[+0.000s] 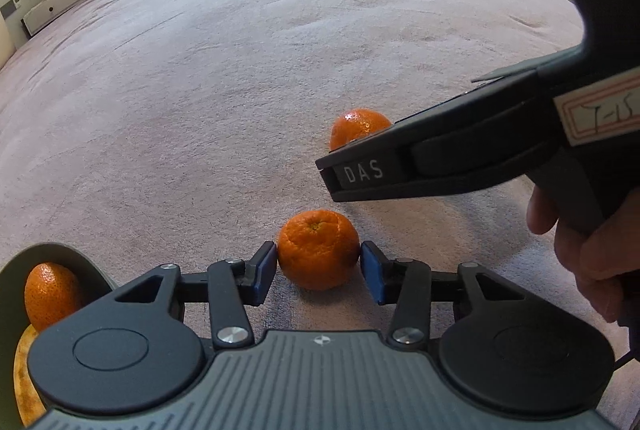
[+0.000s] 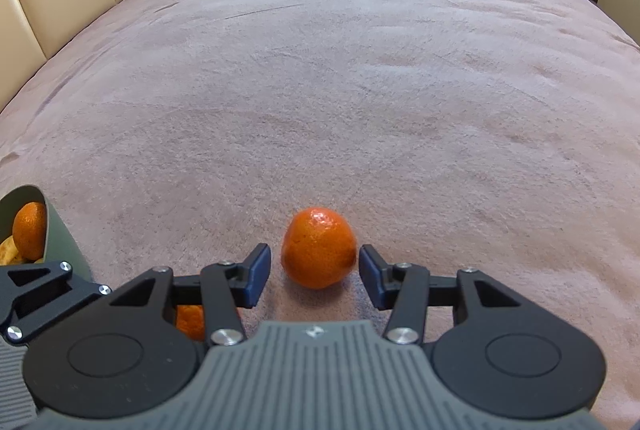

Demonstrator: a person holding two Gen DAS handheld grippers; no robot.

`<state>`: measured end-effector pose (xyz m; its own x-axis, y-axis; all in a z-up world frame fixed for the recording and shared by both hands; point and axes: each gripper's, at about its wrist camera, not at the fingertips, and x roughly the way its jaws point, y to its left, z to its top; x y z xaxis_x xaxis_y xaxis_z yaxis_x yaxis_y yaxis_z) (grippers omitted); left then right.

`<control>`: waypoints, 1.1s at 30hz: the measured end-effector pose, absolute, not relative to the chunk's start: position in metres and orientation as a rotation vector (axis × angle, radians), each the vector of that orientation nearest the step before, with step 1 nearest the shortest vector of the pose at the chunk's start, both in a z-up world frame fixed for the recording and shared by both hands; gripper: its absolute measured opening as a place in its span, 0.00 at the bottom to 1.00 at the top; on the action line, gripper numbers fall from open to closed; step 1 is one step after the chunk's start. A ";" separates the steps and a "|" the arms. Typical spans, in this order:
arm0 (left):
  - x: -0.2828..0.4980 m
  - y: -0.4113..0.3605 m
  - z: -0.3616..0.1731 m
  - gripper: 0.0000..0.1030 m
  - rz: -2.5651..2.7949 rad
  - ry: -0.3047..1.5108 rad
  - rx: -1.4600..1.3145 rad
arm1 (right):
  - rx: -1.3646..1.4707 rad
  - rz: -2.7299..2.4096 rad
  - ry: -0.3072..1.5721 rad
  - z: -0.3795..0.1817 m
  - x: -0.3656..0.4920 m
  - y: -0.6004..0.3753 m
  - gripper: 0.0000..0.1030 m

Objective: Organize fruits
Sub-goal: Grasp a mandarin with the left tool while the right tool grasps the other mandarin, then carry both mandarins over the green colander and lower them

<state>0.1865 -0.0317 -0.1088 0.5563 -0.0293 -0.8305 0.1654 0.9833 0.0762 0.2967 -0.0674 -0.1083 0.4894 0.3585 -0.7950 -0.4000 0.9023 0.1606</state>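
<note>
Orange mandarin (image 1: 318, 249) sits gripped between our left fingers (image 1: 264, 270); our right fingers (image 2: 256, 266) flank another mandarin (image 2: 318, 248), unclenched, not touching.

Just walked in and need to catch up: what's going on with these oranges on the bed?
A person holds a gripper in each hand. The left gripper brackets one mandarin, pads touching its sides. The right gripper straddles a second mandarin, with gaps on both sides. Both fruits rest on the pink blanket. Another mandarin sits in a green bowl.
</note>
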 end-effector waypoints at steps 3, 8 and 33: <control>0.187 -0.027 -0.107 0.50 -0.116 0.976 0.120 | -0.007 0.452 0.968 -0.111 0.300 -0.070 0.45; 0.185 -0.024 -0.106 0.49 -0.122 0.968 0.119 | -0.004 0.438 0.972 -0.112 0.301 -0.072 0.39; 0.132 -0.024 -0.027 0.48 -0.107 0.753 0.116 | 0.039 0.462 0.798 -0.032 0.266 -0.073 0.35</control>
